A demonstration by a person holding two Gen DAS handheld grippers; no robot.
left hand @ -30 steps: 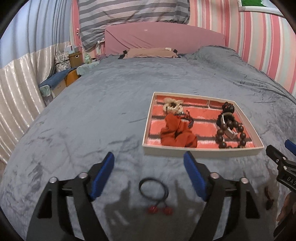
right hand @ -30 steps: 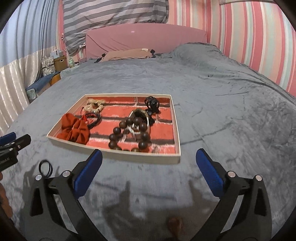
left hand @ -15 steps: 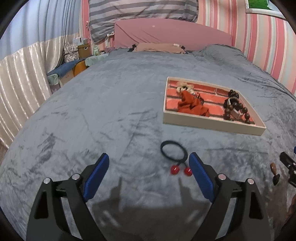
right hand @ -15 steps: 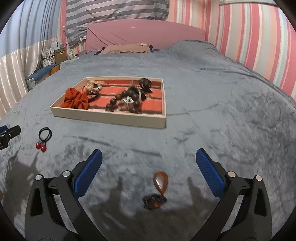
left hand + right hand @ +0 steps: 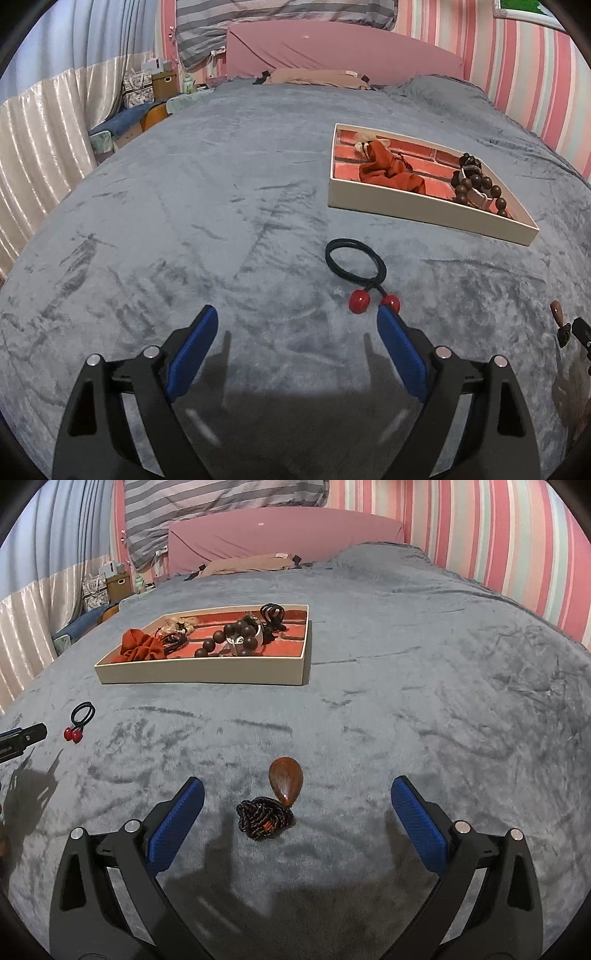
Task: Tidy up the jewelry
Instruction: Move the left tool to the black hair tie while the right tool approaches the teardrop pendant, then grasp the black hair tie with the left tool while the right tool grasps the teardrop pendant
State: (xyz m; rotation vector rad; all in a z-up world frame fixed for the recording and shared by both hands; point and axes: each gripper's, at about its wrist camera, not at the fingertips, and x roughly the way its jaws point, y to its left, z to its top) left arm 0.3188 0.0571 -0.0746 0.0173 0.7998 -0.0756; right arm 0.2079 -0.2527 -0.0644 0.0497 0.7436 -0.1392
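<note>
Both claws stand open and empty above the grey plush bed cover (image 5: 424,686). The left claw (image 5: 297,341) hangs short of the black elastic hair tie (image 5: 355,257), whose two red beads (image 5: 358,306) lie nearest it; one bead sits just beside the tip of the right-hand blue pad, though contact cannot be confirmed. The right claw (image 5: 297,814) straddles a teardrop-shaped wooden pendant (image 5: 285,781) and its bunched braided cord (image 5: 263,819), both lying loose on the cover between the blue pads (image 5: 175,825) without touching them. The cream tray (image 5: 201,672) with the brick-pattern liner stands well beyond both items and already holds an orange scrunchie (image 5: 142,647), a string of dark wooden beads (image 5: 236,638) and a black hair claw clip (image 5: 271,613). Handling assessment: the hair tie is light and limp, and the hard round beads are likely to roll or squirt from the pads; take it across the doubled cord just above the beads. The pendant is rigid, smooth and probably slippery; grip across its broad flat faces, or pinch the soft cord knot, which compresses and holds better. The plush cover yields, so press slightly into it.
</note>
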